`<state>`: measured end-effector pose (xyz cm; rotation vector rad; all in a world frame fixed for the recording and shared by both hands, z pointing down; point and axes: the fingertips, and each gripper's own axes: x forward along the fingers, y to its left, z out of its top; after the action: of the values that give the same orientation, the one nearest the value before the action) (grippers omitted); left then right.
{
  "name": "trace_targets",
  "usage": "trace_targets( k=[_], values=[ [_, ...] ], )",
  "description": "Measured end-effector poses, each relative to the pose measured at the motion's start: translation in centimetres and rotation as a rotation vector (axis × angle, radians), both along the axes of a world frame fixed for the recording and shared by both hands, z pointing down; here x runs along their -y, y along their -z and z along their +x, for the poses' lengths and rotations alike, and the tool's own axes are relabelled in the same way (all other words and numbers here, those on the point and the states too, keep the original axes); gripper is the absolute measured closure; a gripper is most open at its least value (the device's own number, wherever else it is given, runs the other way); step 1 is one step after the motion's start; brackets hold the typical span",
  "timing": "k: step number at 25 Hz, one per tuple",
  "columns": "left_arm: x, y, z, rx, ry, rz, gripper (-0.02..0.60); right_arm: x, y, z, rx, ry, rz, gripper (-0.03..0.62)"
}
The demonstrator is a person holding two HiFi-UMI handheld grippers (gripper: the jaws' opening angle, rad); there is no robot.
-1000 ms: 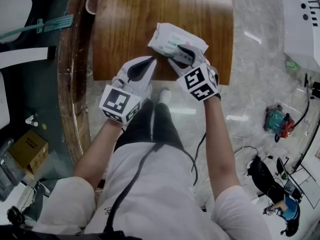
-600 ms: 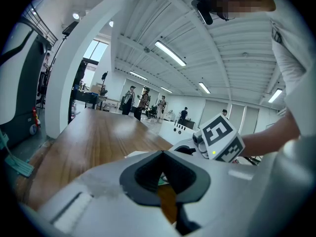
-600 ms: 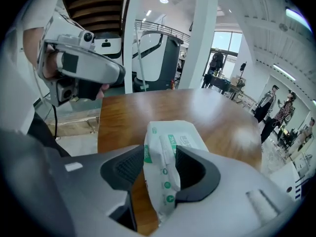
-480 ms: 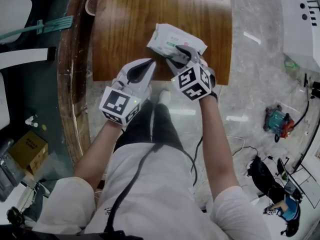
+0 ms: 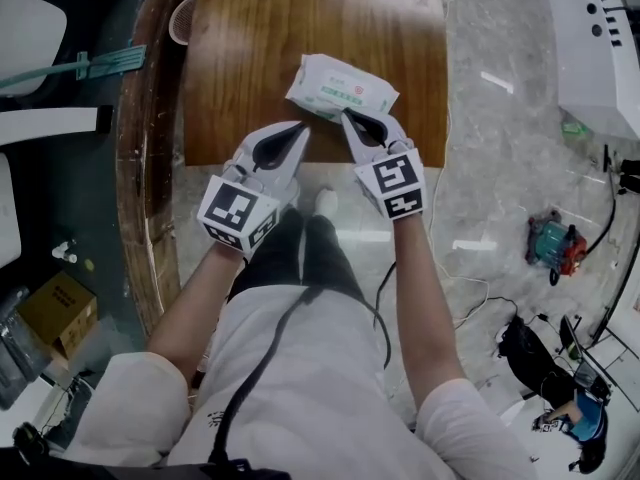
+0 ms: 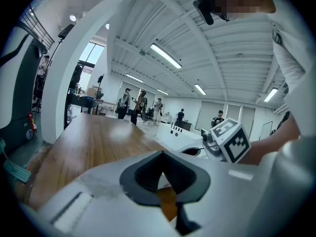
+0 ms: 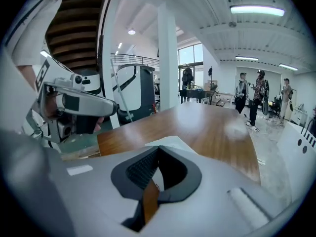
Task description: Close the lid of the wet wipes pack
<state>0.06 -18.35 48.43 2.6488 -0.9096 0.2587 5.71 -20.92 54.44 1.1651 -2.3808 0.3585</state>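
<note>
The white soft wet wipes pack (image 5: 340, 86) is lying flat near the front edge of the brown wooden table (image 5: 250, 48), showing a green label with a small red mark whose print is too small to read. The right gripper (image 5: 348, 117) is pointing at the pack's near edge with its jaws pressed together on nothing, and the left gripper (image 5: 302, 127), jaws likewise together and empty, is hovering just left of it. Both forearms are reaching forward, the grippers angling towards each other.
</note>
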Motion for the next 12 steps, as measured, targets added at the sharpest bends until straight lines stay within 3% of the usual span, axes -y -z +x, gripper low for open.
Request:
trace_targets(
  k=[12],
  values=[
    [-2.0,6.0,2.2,-0.012,-0.047,0.085,0.579,-4.3,9.2,3.0,0.138,-0.138,0.157,0.585]
  ],
)
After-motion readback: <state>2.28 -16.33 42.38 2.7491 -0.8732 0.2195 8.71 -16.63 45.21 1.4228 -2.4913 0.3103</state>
